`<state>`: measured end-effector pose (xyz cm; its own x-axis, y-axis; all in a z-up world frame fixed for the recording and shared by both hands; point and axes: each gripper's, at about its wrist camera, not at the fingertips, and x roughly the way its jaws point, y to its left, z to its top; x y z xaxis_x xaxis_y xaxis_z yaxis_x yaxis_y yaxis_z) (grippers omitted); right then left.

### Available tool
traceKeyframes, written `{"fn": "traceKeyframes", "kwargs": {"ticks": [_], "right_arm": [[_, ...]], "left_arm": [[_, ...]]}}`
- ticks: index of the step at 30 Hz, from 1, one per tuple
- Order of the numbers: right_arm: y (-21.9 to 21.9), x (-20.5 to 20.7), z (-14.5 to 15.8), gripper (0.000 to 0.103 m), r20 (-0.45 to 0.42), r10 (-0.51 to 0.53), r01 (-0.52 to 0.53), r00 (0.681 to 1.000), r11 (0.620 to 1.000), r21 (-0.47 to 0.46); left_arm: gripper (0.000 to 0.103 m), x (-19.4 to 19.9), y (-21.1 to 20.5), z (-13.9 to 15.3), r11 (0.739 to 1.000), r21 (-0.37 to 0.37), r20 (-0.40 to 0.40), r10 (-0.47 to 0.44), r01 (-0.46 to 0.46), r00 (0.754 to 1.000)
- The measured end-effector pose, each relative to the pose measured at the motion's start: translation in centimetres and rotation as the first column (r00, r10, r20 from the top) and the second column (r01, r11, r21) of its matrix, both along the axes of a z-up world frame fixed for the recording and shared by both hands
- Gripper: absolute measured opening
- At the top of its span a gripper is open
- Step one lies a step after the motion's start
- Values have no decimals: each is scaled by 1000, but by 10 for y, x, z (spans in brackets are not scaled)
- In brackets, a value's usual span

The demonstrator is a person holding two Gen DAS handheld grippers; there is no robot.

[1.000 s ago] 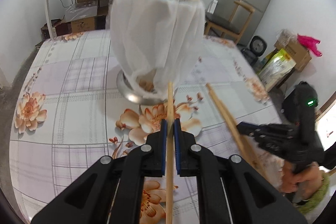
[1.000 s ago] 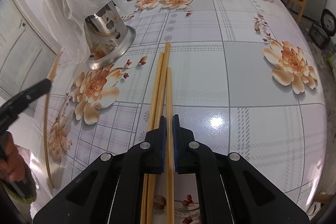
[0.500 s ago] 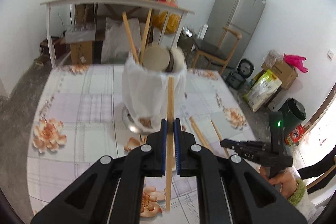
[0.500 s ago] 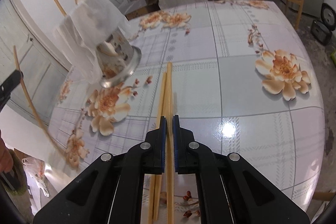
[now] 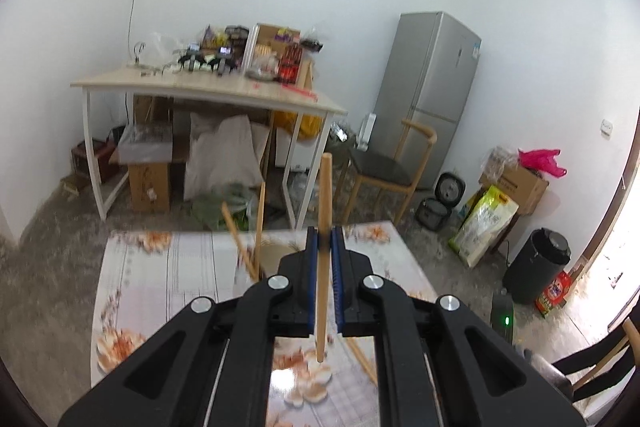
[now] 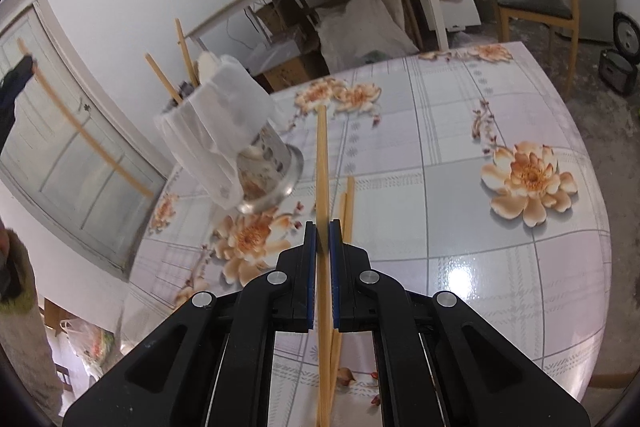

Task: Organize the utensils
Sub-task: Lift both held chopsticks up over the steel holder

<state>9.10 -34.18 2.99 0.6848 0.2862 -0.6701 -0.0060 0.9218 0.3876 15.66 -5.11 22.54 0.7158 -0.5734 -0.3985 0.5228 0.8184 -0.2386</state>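
My left gripper (image 5: 323, 241) is shut on a wooden chopstick (image 5: 325, 195) and holds it high above the flowered table (image 5: 160, 267). That chopstick also shows at the left of the right wrist view (image 6: 86, 137). My right gripper (image 6: 322, 233) is shut on another chopstick (image 6: 322, 163), lifted off the table. Two more chopsticks (image 6: 347, 203) lie on the table under it. The metal utensil holder (image 6: 266, 167), draped with a white cloth (image 6: 216, 135), stands to the left with two chopsticks (image 6: 182, 55) in it. In the left wrist view the holder is mostly hidden behind my fingers.
A wooden chair (image 6: 536, 3) and a cluttered side table (image 5: 208, 91) stand beyond the table's far edge. A fridge (image 5: 428, 87), boxes and a black bin (image 5: 536, 263) stand to the right. A door (image 6: 68, 155) is at the left.
My left gripper has risen and tilted up with its chopstick, so the holder has dropped out of sight. My right gripper has lifted its chopstick off the two on the table.
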Motion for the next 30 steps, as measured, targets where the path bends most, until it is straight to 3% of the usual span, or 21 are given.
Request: {"fn": "traceKeyframes", "kwargs": {"ticks": [5,10,15,30], "right_arm": [[-2,-4,11,4,31,3,-4,1000,1000,20],[-2,-6,16,4,47,9,-11,999,1000,29],[-1,-5,19,4,55,18,-20,998,999,40],[7,0,21,4,54,53,-56,997,997,55]], "left_arm": [[6,15,0,29,999,-21,74,32,-30,997],[6,38,-7,34,997,-17,100,74,-73,992],[6,64,-16,24,994,7,108,109,-111,988],[6,113,-39,-36,988,98,-27,125,-122,992]]}}
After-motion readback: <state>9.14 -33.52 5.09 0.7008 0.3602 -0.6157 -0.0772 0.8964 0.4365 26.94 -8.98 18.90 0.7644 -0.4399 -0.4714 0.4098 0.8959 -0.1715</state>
